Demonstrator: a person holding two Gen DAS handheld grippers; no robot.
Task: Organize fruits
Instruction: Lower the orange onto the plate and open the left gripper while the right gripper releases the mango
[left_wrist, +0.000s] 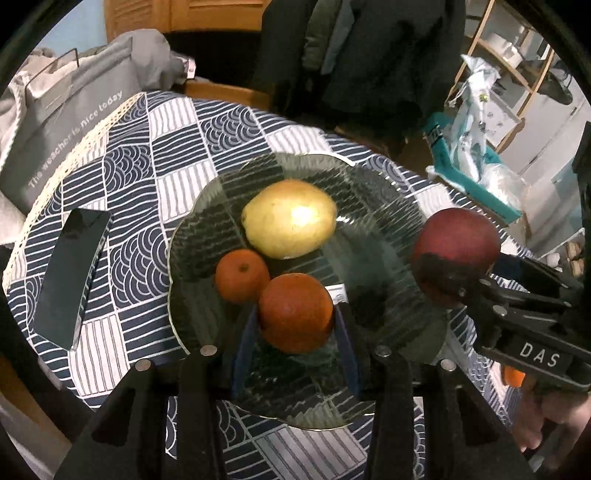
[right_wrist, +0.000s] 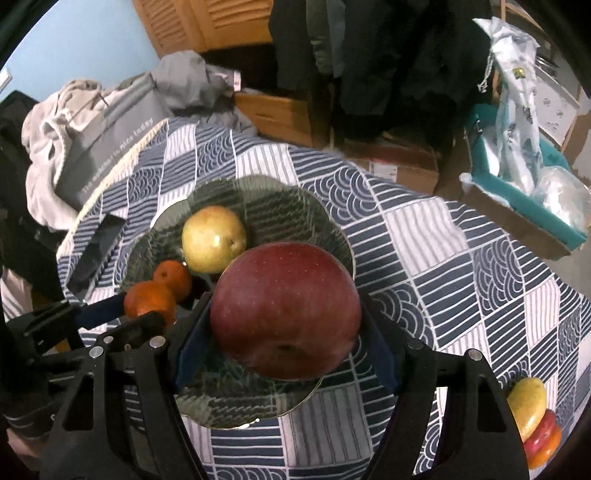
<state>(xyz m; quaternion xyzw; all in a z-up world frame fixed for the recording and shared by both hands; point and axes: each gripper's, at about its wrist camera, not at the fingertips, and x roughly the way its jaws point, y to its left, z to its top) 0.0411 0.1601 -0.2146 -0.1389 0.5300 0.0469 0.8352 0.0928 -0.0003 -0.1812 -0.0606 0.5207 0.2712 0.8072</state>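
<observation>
**Filling the glass plate: two fruits arriving, two still out on the cloth**

Judging by what lies on the glass plate (left_wrist: 192, 236), the sorting is well past halfway. A yellow pear (left_wrist: 290, 218) rests at the plate's far middle, and a small mandarin (left_wrist: 242, 275) sits just in front of it, on the plate's left half.

Two more fruits are held over the plate. The left tool (left_wrist: 295, 321) is clamped on an orange (left_wrist: 295, 312), its blue pads pressing the fruit's two sides; the orange hangs above the plate's near half, just beside the mandarin, and whether it touches the glass I cannot tell. The right tool (right_wrist: 286, 321) stands partly open but is filled by a red apple (right_wrist: 286, 308), gripped between its pads over the plate's near right rim.

Left to do, as I read it: set both fruits down and let go, then fetch the rest. A yellow mango (right_wrist: 528, 406) and a red-orange fruit (right_wrist: 543, 439) touching it lie on the table (right_wrist: 461, 258), well apart from the plate toward its near right. A dark phone (left_wrist: 70, 280) lies left of the plate.
</observation>
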